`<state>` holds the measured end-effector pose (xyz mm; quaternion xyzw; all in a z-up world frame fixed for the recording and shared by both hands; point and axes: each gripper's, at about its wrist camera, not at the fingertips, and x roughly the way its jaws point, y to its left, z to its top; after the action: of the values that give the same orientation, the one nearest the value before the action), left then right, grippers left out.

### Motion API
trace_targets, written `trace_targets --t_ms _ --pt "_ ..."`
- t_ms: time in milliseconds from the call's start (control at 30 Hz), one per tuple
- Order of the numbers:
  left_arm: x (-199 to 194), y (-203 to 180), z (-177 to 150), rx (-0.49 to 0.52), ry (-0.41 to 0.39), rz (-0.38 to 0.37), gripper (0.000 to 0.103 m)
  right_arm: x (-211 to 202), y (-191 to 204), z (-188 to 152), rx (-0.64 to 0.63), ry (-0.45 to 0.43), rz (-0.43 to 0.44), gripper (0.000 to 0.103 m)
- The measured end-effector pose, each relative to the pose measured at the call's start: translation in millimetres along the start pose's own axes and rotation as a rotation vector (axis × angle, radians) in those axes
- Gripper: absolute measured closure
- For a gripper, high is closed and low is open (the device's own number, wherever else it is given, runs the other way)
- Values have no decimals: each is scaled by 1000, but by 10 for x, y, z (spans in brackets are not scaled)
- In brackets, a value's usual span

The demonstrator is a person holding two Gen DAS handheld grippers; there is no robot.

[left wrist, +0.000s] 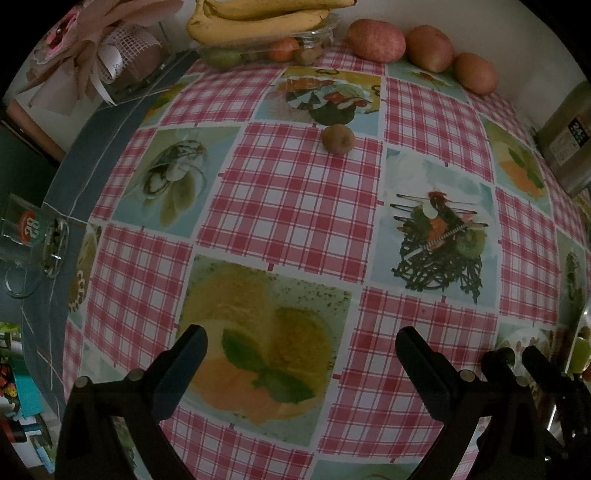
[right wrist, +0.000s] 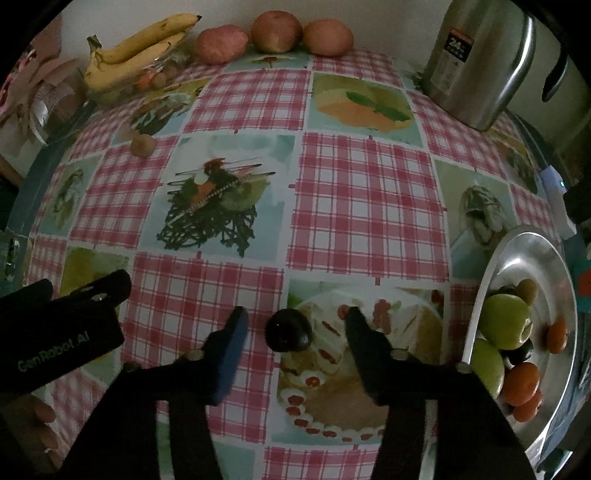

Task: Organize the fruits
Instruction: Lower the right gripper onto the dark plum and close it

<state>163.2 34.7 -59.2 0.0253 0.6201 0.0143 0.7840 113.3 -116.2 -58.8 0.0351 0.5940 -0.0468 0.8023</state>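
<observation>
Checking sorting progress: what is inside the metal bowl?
The metal bowl holds two green apples, several orange fruits and a dark fruit; anything underneath is hidden.

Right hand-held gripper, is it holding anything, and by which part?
Nothing is held. The right hand-held gripper straddles a small dark round fruit on the table, but gaps show between both pads and the fruit's sides.

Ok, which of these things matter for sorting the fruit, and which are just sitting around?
Job:
dark fruit between the right gripper fingers
kiwi
metal bowl with fruit
bananas
apples

Lying about:
steel flask
glass mug
left gripper, open over bare cloth
</observation>
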Motion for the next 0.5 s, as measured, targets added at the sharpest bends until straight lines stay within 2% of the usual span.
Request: trace_targets --t_ms 167,267,500 --pt "3 6 0 0 0 0 0 24 21 -7 2 9 9 70" --pt "3 9 0 -1 0 0 0 44 26 -32 1 12 29 77" --pt "-23 3 2 -18 -8 -6 0 -54 9 -3 5 -8 56 78"
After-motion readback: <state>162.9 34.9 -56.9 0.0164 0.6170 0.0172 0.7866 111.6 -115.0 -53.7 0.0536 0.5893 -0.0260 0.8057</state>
